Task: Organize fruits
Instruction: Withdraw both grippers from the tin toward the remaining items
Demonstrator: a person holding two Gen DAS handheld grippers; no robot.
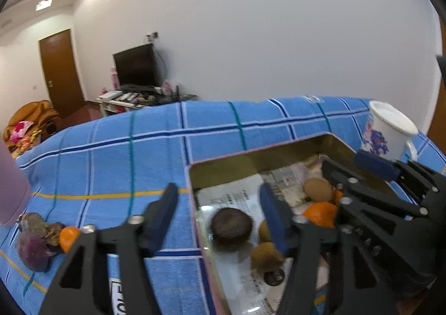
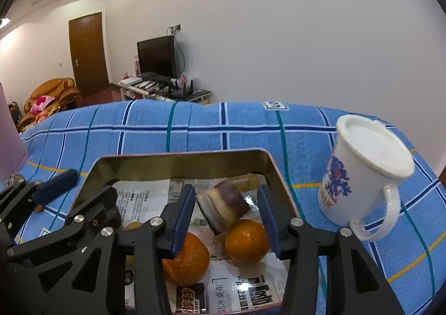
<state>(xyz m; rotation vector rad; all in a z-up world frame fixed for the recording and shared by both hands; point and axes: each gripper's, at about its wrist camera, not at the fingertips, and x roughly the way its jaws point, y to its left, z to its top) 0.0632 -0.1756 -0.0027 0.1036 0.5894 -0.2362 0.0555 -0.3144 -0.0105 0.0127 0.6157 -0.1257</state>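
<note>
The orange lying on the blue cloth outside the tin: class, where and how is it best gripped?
Grip the orange across its round sides, coming from above with the left claw. Purple and brown fruit crowd its left flank, so a level approach looks blocked; its top is bare.

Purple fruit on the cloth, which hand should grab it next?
Probably the left: the purple fruit lies outside the tin, beside the left gripper, whose jaws are open and empty. The right gripper hovers over the tin.

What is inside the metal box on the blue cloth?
The box holds two oranges, a purple-skinned cut piece, brown fruits and printed paper lining the bottom. The grippers cover part of it.
</note>
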